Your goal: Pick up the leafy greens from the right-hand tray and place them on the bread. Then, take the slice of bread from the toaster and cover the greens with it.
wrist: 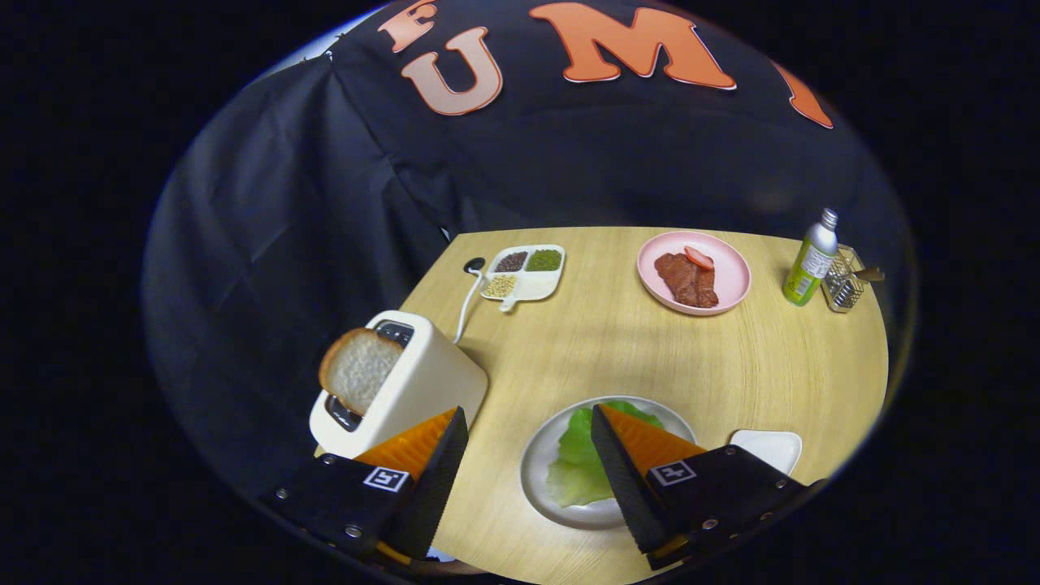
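The leafy greens [578,461] lie on a round grey plate [535,475] just ahead of my right finger, which hides part of them. I cannot tell whether bread lies under the greens. A cream toaster [426,382] stands at the table's left edge, beside my left finger. A slice of bread [357,370] sticks up out of its slot. My gripper [528,410] is open above the table, with bare wood and the plate's left rim between its fingers. A small white tray [768,448] sits to the right of the plate, partly behind my right finger.
At the back stand a pink plate [731,280] with meat slices and a strawberry piece, a green bottle [810,260], a wire basket [845,286] and a divided dish [536,284] of grains. The toaster's white cord [465,305] runs toward the dish.
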`<state>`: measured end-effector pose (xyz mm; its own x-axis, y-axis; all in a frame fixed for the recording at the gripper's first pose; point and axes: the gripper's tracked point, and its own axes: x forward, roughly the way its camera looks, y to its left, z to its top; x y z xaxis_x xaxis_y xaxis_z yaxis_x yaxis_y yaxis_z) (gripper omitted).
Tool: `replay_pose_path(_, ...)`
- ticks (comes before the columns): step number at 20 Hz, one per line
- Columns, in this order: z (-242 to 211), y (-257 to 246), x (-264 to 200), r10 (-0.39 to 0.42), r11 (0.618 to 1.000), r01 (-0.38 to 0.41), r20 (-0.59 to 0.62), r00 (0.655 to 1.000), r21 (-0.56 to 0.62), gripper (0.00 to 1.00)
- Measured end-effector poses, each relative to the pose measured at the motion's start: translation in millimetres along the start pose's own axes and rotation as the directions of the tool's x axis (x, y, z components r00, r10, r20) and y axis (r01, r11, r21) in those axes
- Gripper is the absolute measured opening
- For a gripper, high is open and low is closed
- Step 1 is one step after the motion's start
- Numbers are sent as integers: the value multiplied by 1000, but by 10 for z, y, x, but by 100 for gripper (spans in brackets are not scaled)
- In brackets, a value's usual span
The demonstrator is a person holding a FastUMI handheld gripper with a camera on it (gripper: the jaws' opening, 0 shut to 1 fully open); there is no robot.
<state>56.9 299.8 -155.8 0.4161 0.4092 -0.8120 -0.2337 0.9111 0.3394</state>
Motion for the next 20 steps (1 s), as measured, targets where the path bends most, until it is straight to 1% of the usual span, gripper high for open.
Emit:
replay_pose_path(2,86,296,-15,32,999,-32,0,999,-20,92)
replay_pose_path(5,145,724,6,82,996,-83,-28,996,-17,92)
replay_pose_path(8,213,1011,93,89,995,-91,-49,995,-38,92)
replay_pose_path(10,228,1220,148,103,994,-105,-72,992,-25,92)
replay_pose_path(14,266,1478,246,107,993,-113,-115,988,-45,90)
replay_pose_path(17,226,1540,364,89,995,-94,-146,985,-27,90)
replay_pose_path(20,218,1554,498,78,997,-81,-187,979,-11,84)
